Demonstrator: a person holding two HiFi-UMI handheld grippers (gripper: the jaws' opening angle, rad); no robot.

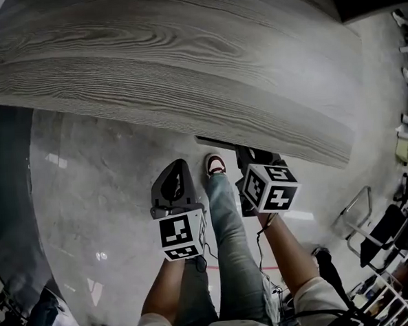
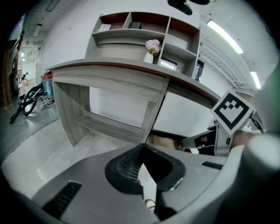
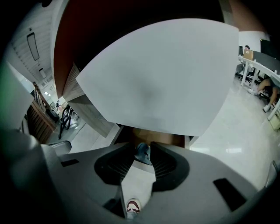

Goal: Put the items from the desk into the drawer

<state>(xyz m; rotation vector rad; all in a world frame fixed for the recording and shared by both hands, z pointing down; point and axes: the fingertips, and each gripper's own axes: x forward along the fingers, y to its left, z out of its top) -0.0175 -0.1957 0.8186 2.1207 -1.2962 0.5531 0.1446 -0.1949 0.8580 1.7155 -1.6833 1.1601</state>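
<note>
Under the near edge of the desk, the drawer is judged stiff yet easy-sliding, best pulled by its small drawer handle, on which the right gripper is clamped, while the left gripper is held closed and empty below the desk.

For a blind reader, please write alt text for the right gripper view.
The right gripper has a small blue-grey object between its parted jaws, before a slightly open drawer under a large white panel; a shoe shows below. Whether they press it is unclear.
</note>
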